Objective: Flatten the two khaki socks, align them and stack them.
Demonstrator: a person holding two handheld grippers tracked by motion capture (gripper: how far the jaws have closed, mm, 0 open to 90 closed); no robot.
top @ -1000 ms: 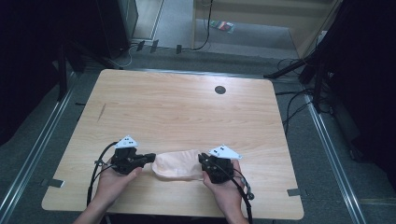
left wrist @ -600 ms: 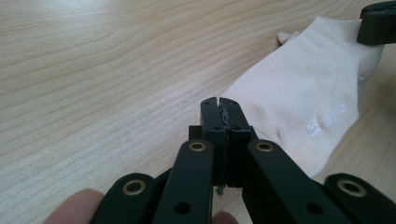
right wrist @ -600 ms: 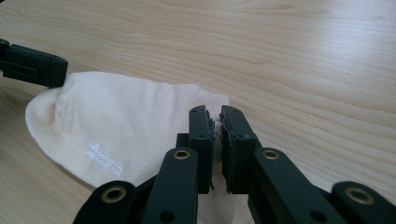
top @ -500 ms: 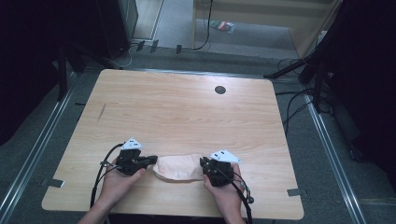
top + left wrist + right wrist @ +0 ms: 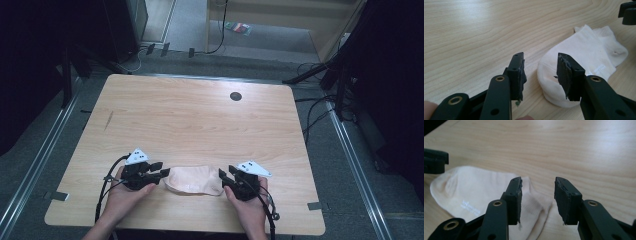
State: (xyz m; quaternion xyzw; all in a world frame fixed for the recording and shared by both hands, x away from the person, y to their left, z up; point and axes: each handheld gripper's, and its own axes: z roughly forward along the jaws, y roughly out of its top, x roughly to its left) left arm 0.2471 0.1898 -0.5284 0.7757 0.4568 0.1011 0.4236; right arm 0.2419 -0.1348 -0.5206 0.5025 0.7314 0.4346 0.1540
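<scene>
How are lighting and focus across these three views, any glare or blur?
High view: table evenly lit, surroundings very dark, image soft. Left gripper view: pale glare on the wood at top left, sock sharp, near gripper parts slightly soft. Right gripper view: glare at upper right, sock clear.

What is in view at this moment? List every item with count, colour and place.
sock: one, cream, flat on the near part of the table between the two grippers
table: one, light wood, centre of the high view
hole: one, dark, round, far right part of the tabletop
cables: several, black, on the floor right of the table
left gripper: one, black, jaws open at the sock's rounded end
right gripper: one, black, jaws open at the sock's other end
hands: two, holding the grippers at the near edge
</scene>
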